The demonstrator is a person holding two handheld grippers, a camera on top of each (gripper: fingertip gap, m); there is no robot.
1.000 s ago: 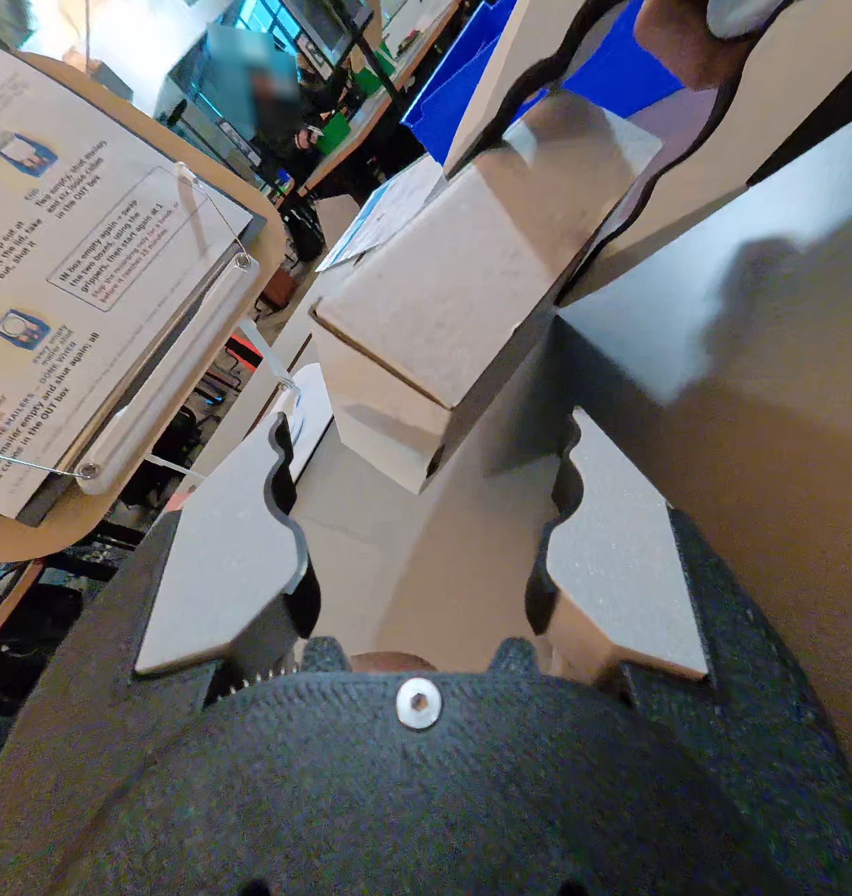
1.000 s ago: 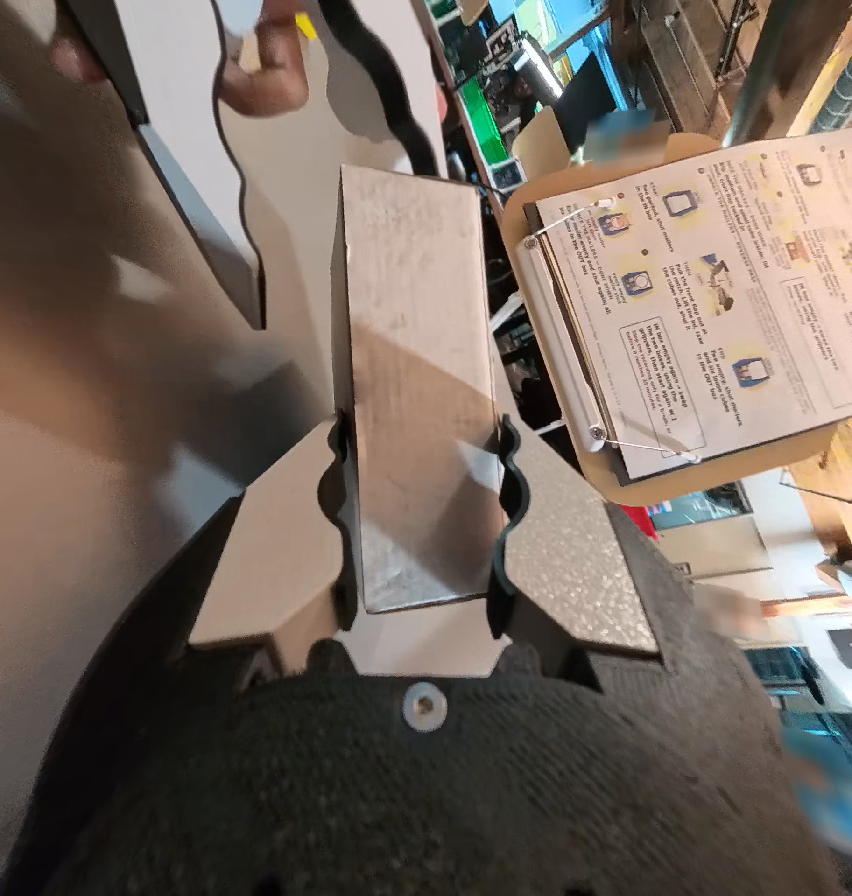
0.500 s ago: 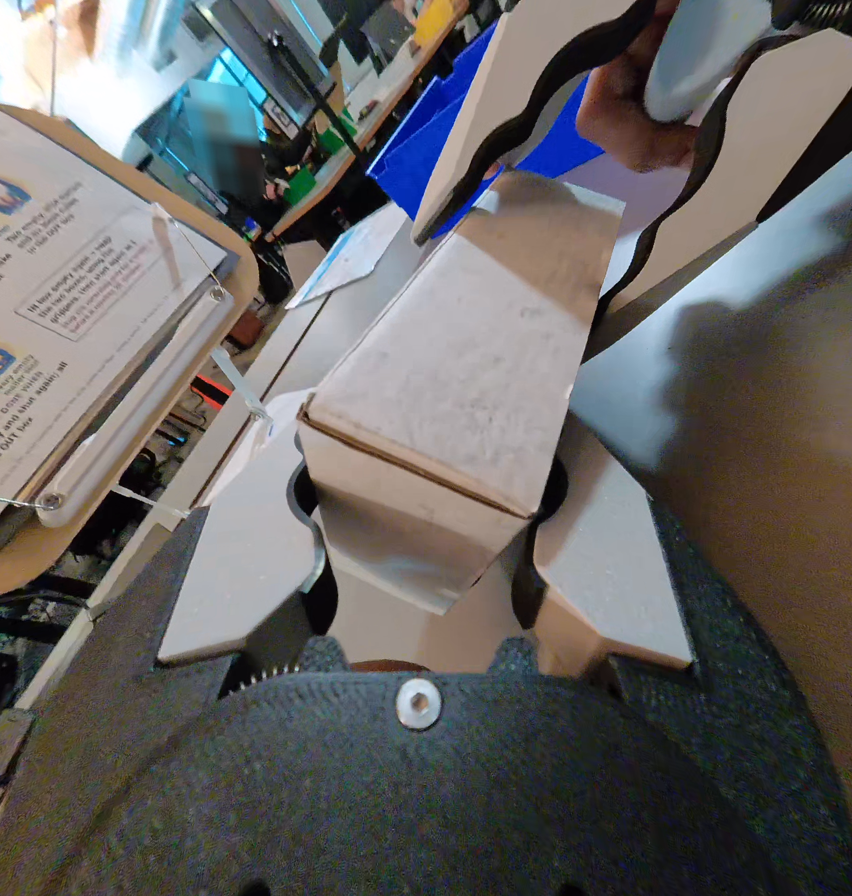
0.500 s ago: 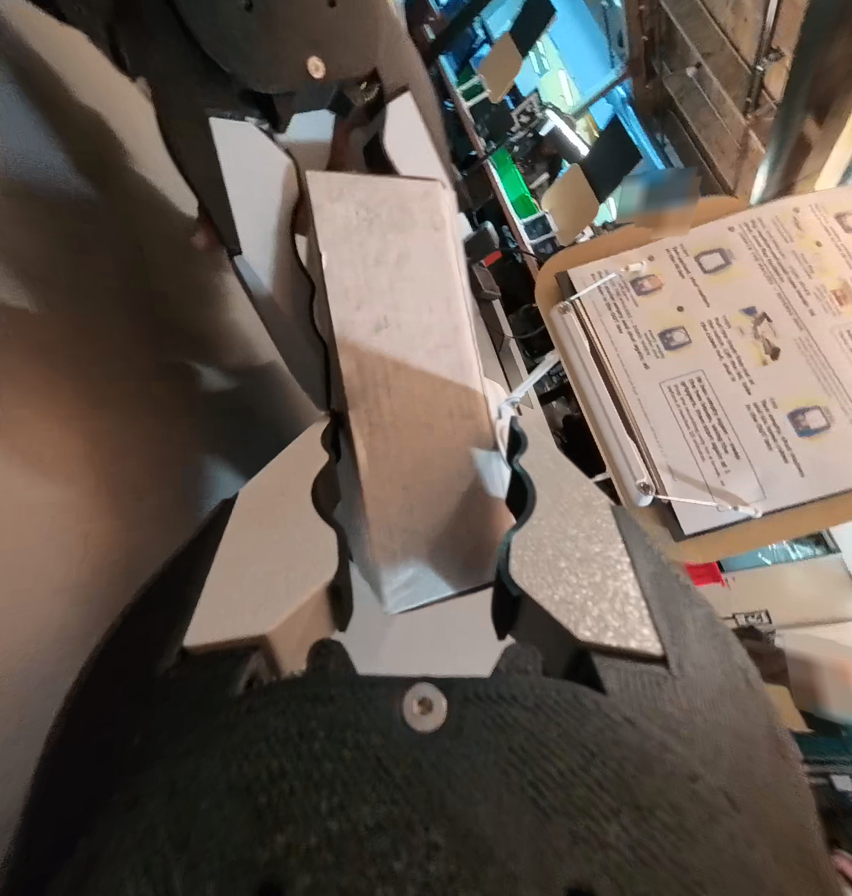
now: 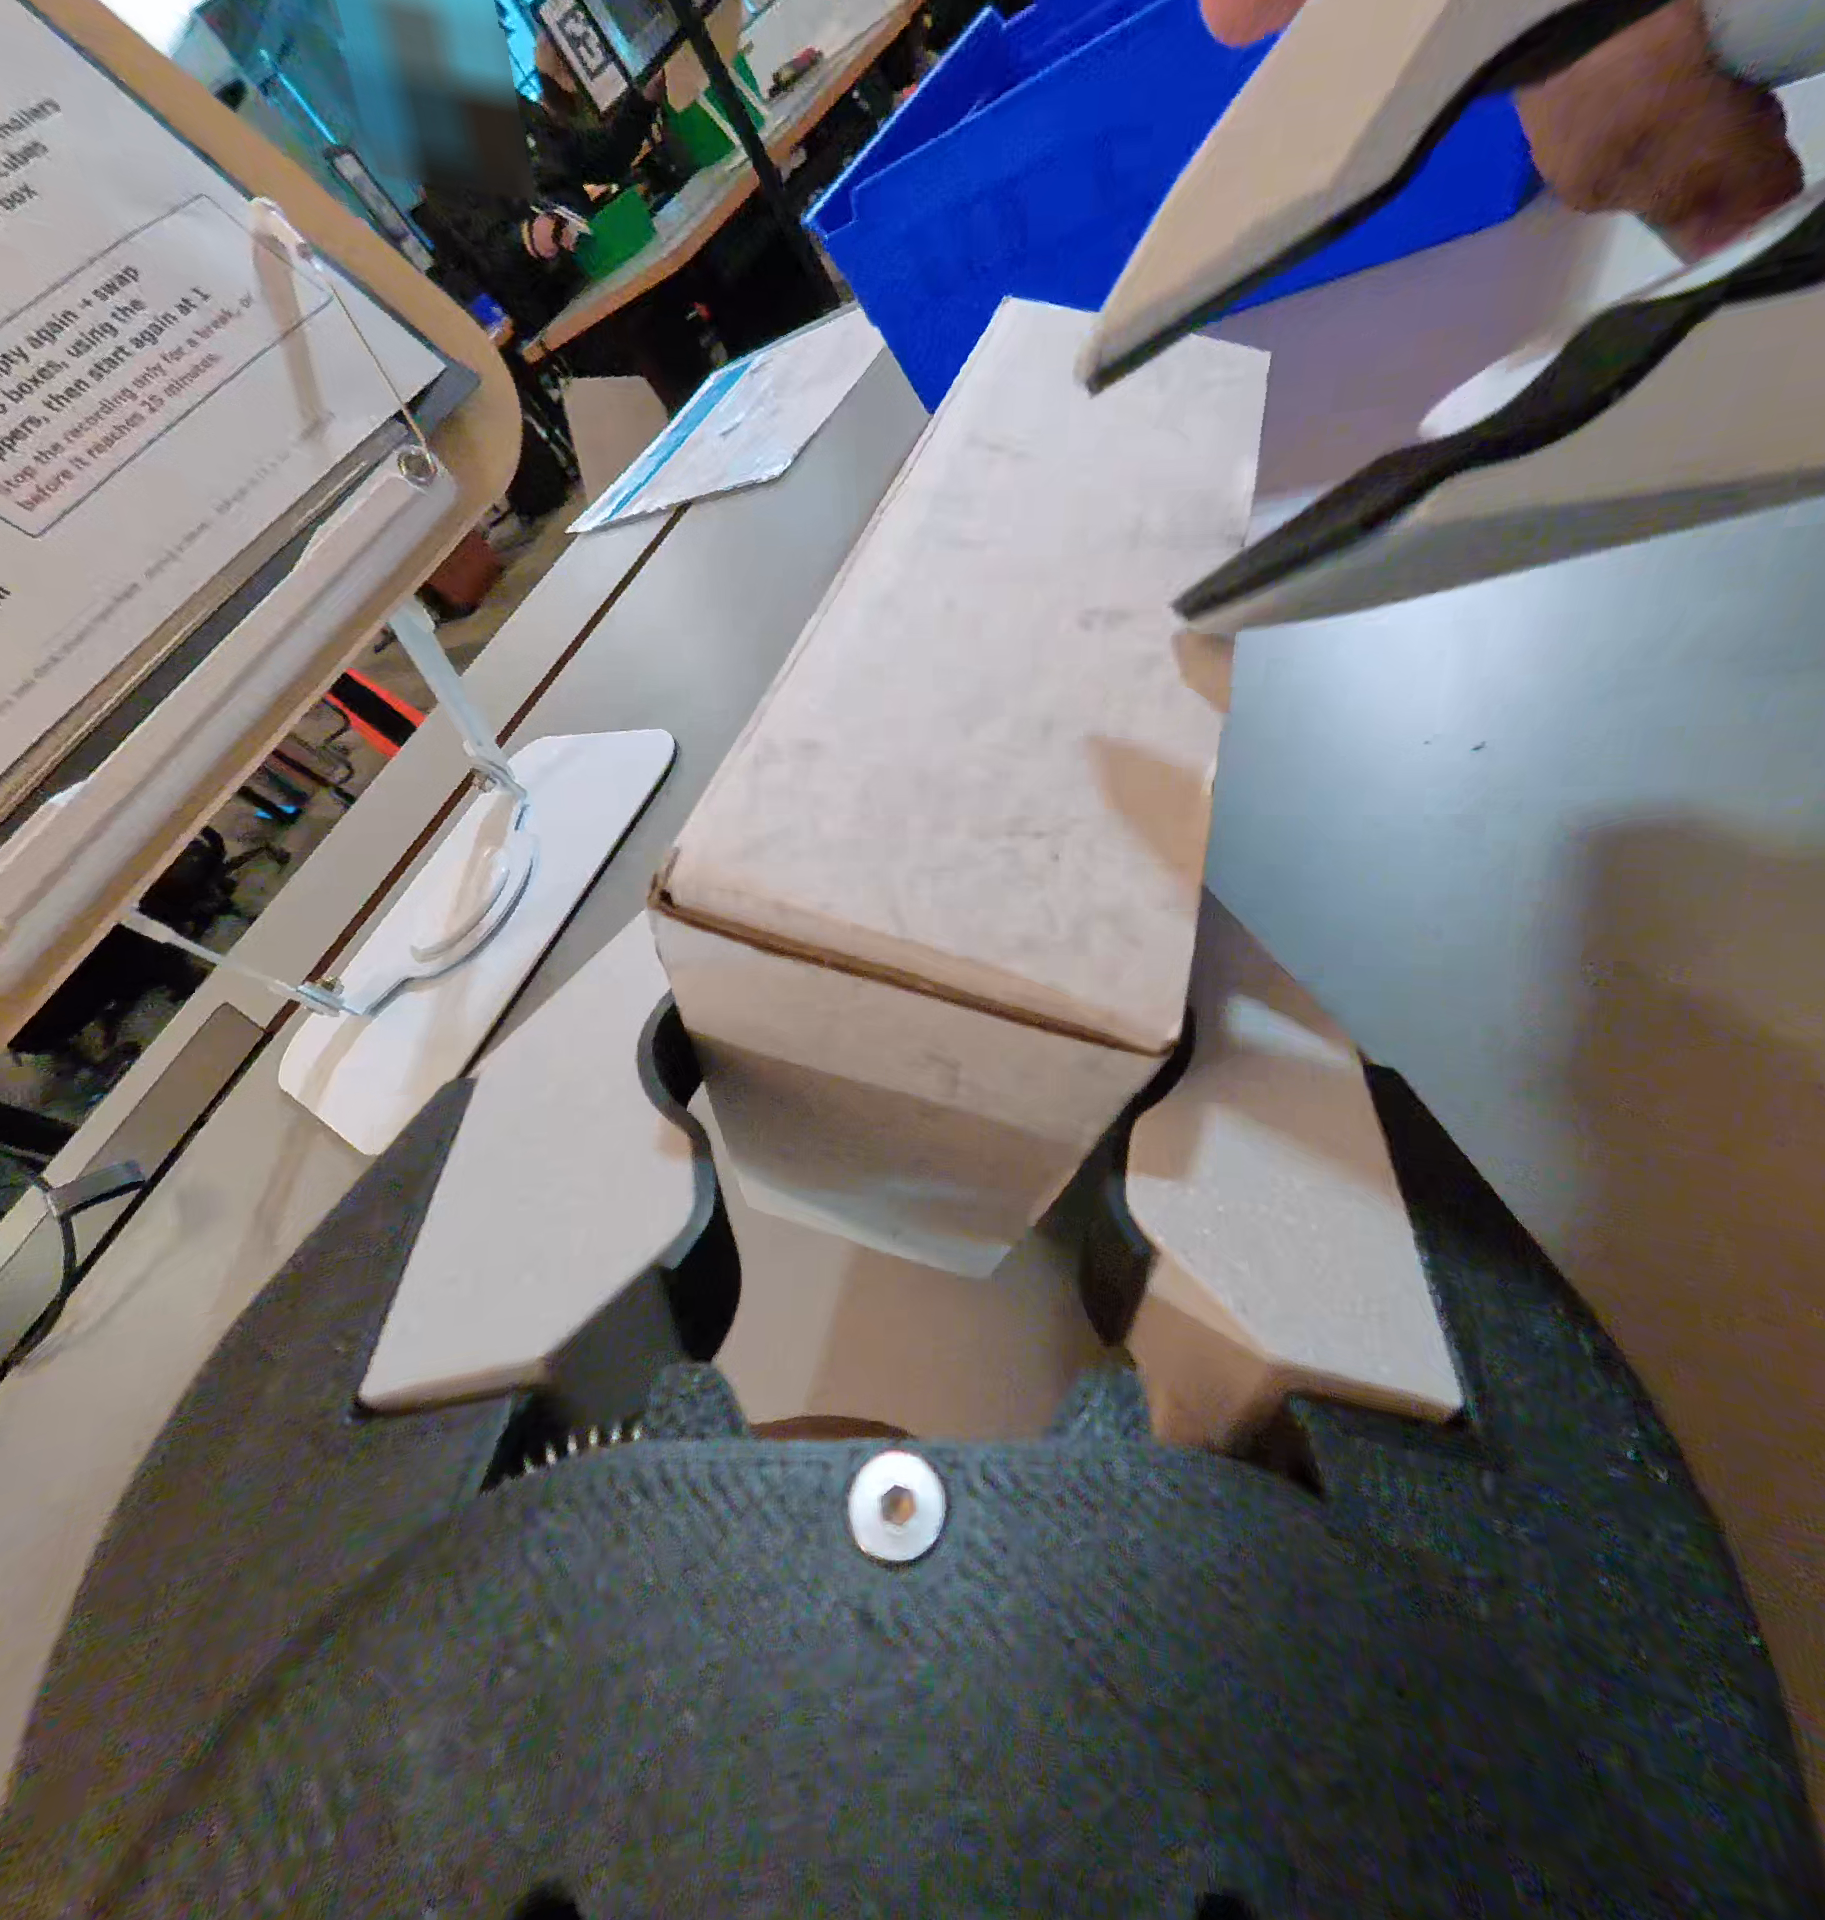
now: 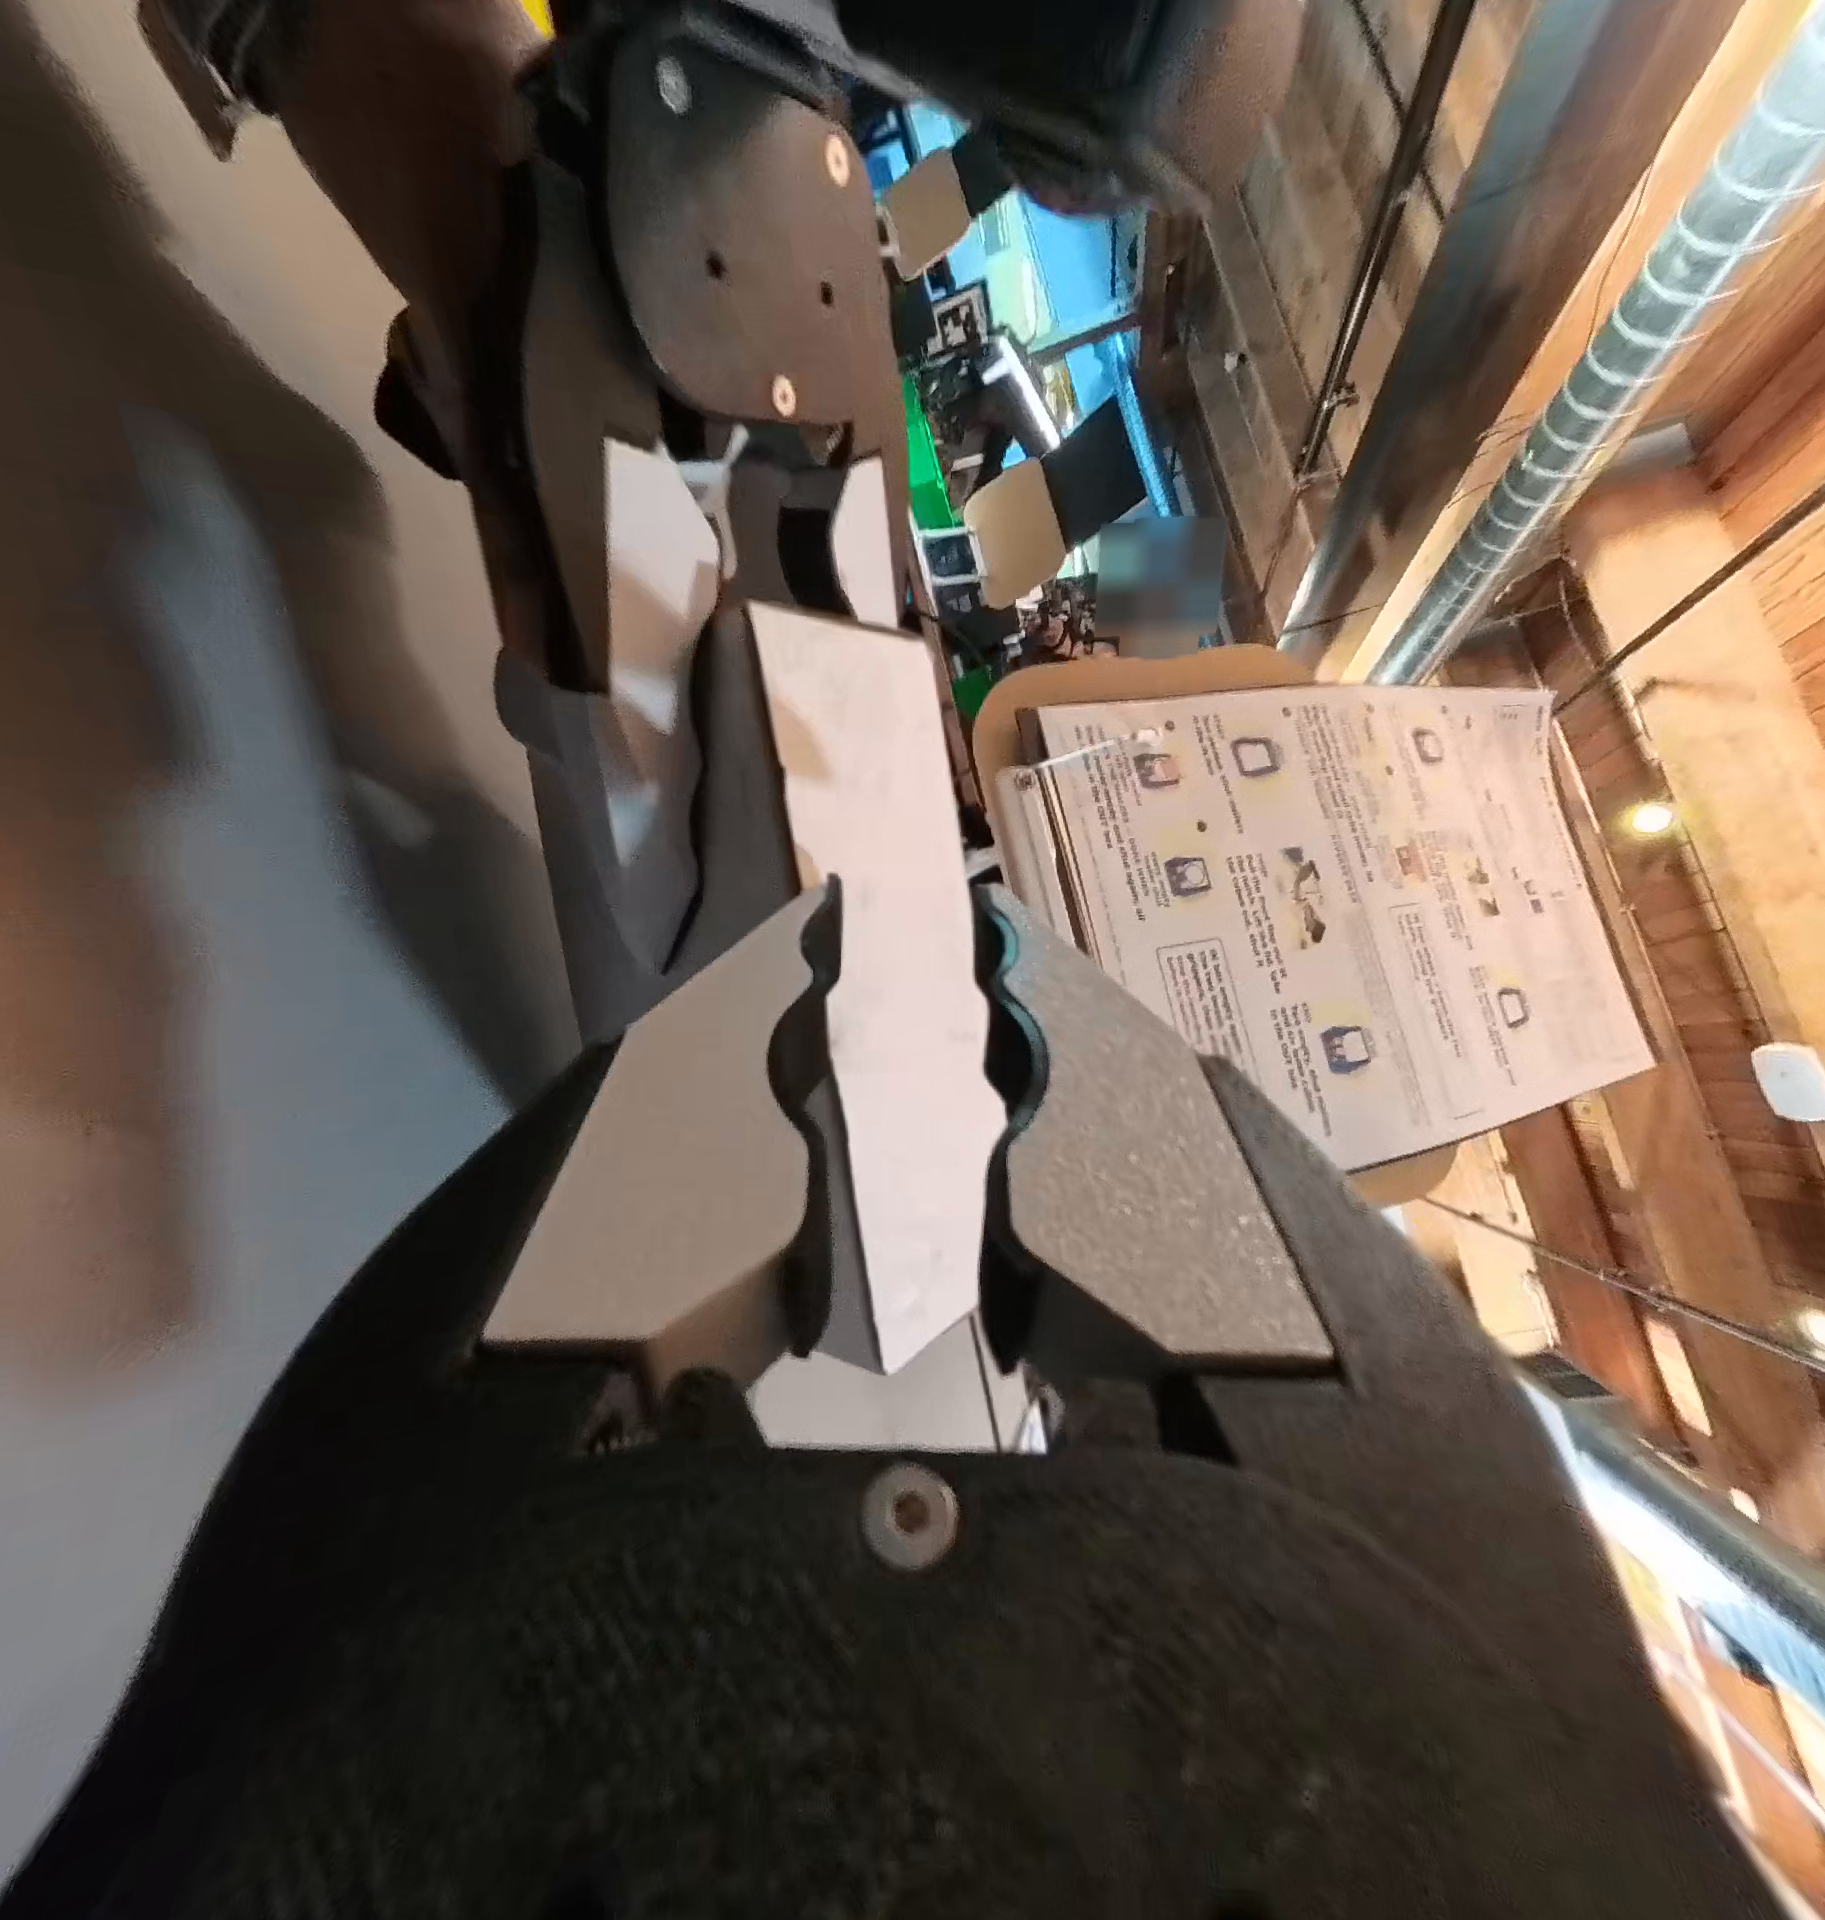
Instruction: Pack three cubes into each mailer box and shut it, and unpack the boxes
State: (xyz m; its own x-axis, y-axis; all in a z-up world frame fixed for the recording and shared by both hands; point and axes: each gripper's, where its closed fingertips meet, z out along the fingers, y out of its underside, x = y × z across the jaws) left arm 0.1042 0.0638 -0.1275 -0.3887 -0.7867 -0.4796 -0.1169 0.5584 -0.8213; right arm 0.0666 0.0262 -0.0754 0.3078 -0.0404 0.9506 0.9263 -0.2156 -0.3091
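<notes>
A: Where is the mailer box (image 5: 975,727)?

B: Lifted clear of the grey surface (image 5: 1510,790), lid down, held at both ends. The left hand-held gripper (image 5: 913,1132) has its near end pinched between its two fingers, clamped on the cardboard.

A: And the right one?

B: In the right wrist view the right hand-held gripper (image 6: 903,1112) is closed on the opposite end of the same box (image 6: 887,935); its wavy finger edges press both long faces. From the left camera that gripper (image 5: 1334,343) comes in at the top right, its fingers spanning the far end.

A: Anything else around?

B: A clipboard with an instruction sheet (image 5: 129,436) stands on a clear stand at the left, its white base (image 5: 492,925) on the surface. A blue bin (image 5: 1043,187) sits behind the box. The cubes are not visible.
</notes>
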